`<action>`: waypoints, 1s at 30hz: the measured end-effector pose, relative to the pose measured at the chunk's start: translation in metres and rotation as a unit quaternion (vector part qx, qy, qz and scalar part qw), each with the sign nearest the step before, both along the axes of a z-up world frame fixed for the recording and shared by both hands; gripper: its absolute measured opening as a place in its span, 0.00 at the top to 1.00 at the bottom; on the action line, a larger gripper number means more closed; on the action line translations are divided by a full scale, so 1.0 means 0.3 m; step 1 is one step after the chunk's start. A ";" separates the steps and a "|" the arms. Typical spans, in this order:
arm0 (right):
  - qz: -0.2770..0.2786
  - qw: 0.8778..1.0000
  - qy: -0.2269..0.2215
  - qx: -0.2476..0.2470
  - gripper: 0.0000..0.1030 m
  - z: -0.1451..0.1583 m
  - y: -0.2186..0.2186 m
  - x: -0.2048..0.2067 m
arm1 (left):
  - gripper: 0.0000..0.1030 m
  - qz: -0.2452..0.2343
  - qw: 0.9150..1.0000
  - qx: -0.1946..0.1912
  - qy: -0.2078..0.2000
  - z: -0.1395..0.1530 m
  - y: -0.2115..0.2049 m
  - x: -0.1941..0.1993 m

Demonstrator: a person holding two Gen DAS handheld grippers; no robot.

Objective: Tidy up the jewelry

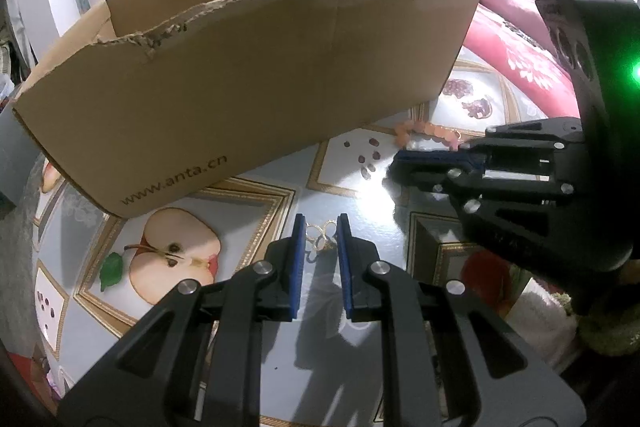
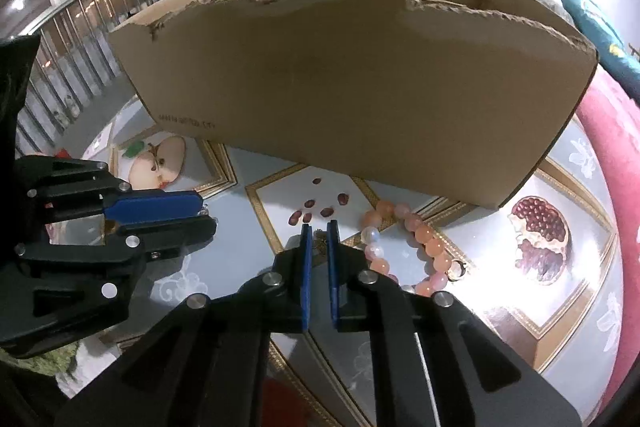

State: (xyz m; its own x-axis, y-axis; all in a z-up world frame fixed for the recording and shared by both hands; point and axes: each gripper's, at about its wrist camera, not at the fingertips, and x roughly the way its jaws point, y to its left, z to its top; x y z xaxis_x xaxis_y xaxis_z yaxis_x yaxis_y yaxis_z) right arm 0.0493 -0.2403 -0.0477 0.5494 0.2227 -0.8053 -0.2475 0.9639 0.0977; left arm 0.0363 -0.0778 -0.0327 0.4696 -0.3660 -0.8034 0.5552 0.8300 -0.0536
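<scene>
In the left wrist view my left gripper [image 1: 322, 225] is shut on a gold piece of linked rings [image 1: 322, 239], held between its blue pads just above the table. My right gripper [image 2: 320, 229] is shut, with a small dark-gold piece [image 2: 320, 242] pinched at its tips. A pink and white bead bracelet [image 2: 424, 247] lies on the table just right of the right gripper, and it also shows behind it [image 1: 432, 131]. An open cardboard box [image 1: 260, 87] with a torn rim stands just beyond both grippers. The two grippers are side by side, apart.
The table wears a glossy cloth [image 2: 500, 287] printed with fruit, seeds and gold frames. Pink bedding [image 2: 616, 155] lies along the right side. A metal railing [image 2: 72, 39] runs at the far left. The box [image 2: 360, 87] blocks the view further back.
</scene>
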 end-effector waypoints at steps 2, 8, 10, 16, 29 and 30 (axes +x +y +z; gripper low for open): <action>-0.001 1.000 0.001 0.003 0.99 -0.002 -0.003 -0.004 | 0.86 0.001 1.000 -0.001 -0.001 0.003 0.002 -0.001; 0.002 1.000 -0.012 0.011 0.99 0.029 -0.010 -0.042 | 0.86 0.004 1.000 -0.001 -0.004 0.008 0.002 -0.008; 0.003 1.000 -0.015 0.012 0.99 0.038 -0.011 -0.057 | 0.86 0.003 1.000 -0.002 -0.006 0.013 0.001 -0.011; -0.005 1.000 -0.005 0.007 0.97 0.032 -0.013 -0.049 | 0.86 0.003 1.000 -0.002 -0.010 0.021 -0.001 -0.020; -0.013 1.000 -0.006 -0.021 0.84 -0.010 0.023 0.005 | 0.86 0.007 1.000 -0.005 -0.005 0.017 0.004 -0.016; -0.013 1.000 -0.007 -0.022 0.84 -0.011 0.026 0.006 | 0.86 0.007 1.000 -0.006 -0.004 0.015 0.005 -0.014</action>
